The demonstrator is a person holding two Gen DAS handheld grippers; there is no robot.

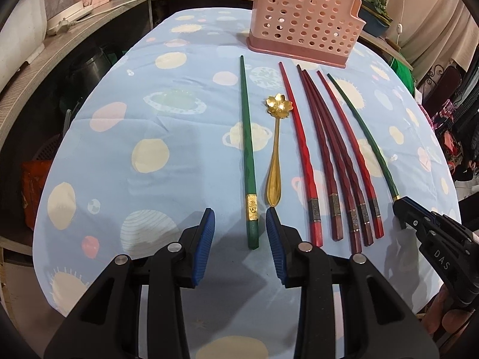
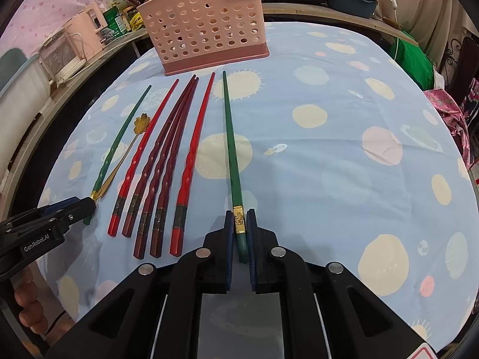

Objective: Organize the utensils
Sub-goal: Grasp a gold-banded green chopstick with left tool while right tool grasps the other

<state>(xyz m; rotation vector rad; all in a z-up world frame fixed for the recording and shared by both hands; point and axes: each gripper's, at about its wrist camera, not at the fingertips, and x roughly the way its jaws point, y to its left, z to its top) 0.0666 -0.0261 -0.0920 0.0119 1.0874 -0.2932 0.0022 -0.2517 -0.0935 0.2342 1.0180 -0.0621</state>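
2 green chopsticks frame the row we see from the left wrist camera. The left green chopstick lies straight on the blue spotted tablecloth, thin tip toward the pink perforated holder, with a gold band near its thick end. That end sits between the blue pads of our left gripper, whose jaws stand spread apart without pressing on it. Just beside it lies a gold spoon with a flower-shaped bowl; its handle tip reaches the inner pad of the gripper. Further right we count 5 red chopsticks, 2 bright and 3 darker maroon, each with a grey metal band near the thick end. At the far right the other green chopstick runs down into the right gripper, seen from the side.

From the right wrist camera, we see our right gripper pressed together on the right green chopstick, pinching it at its gold band, the thick end poking back between the pads. The chopstick points at the holder, which stands upright at the far edge of the cloth. To the left lie the 5 red chopsticks, then the spoon and the other green chopstick, with the left gripper at their near ends.
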